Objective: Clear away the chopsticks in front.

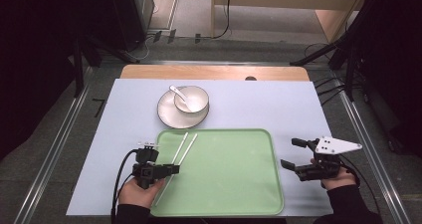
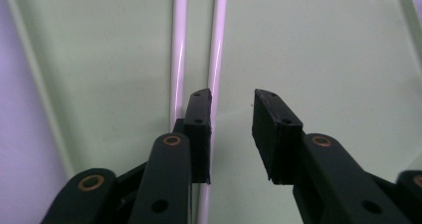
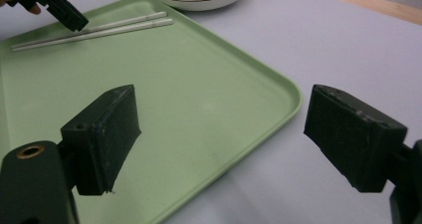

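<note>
Two white chopsticks [image 1: 181, 152] lie side by side on the left part of a green tray [image 1: 234, 184]. My left gripper [image 1: 171, 169] hovers low over their near half, open. In the left gripper view the chopsticks [image 2: 219, 35] run up from under the left jaw, and the gap of my left gripper [image 2: 231, 109] holds nothing but bare tray [image 2: 308, 45]. My right gripper [image 1: 288, 153] rests wide open over the table just right of the tray. In the right gripper view my right gripper [image 3: 224, 129] frames the tray's corner [image 3: 278, 92], with the chopsticks [image 3: 99, 30] and the left gripper [image 3: 69, 15] beyond it.
A white bowl [image 1: 191, 98] with a white spoon [image 1: 178, 93] in it stands on a white plate [image 1: 171, 115] just behind the tray. A pale blue mat [image 1: 278, 104] covers the table; its wooden far edge [image 1: 214, 72] shows behind.
</note>
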Demonstrator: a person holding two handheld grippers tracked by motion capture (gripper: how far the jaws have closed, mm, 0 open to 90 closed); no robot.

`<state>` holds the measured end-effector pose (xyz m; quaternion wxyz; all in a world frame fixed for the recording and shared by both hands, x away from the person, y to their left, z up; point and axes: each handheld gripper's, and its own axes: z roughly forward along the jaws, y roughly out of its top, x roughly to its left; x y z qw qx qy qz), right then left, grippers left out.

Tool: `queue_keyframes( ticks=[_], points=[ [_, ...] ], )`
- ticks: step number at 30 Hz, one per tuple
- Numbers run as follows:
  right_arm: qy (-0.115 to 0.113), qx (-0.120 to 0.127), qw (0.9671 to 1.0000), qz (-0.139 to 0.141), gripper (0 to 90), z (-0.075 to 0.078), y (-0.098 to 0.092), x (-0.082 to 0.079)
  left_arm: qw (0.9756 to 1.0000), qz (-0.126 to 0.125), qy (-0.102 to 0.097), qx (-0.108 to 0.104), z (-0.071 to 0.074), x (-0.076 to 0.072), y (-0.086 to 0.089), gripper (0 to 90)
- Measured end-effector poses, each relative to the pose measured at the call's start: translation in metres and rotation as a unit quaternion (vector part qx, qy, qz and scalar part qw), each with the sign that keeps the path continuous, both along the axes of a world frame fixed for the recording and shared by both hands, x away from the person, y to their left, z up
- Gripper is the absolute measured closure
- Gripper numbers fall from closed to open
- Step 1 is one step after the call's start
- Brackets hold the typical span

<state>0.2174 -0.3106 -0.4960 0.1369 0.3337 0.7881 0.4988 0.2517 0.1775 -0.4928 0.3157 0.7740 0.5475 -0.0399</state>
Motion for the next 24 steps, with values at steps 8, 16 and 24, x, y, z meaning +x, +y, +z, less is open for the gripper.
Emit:
queue_keyframes(
  ticks=[8, 16, 24],
  points=[
    [-0.001, 0.0, 1.0, 0.0, 14.4, 0.0, 0.001, 0.0, 0.9986, -0.029, -0.043, -0.001, 0.013, 0.003, 0.007, 53.5],
    [-0.004, 0.012, 0.9999, 0.001, 14.4, 0.001, 0.001, -0.001, 0.9946, -0.079, -0.066, -0.014, 0.023, 0.01, 0.018, 43.1],
    [-0.008, 0.013, 0.9999, -0.003, 14.4, 0.002, -0.001, -0.001, 0.9898, -0.102, -0.099, 0.008, 0.027, 0.02, 0.04, 38.8]
  ],
)
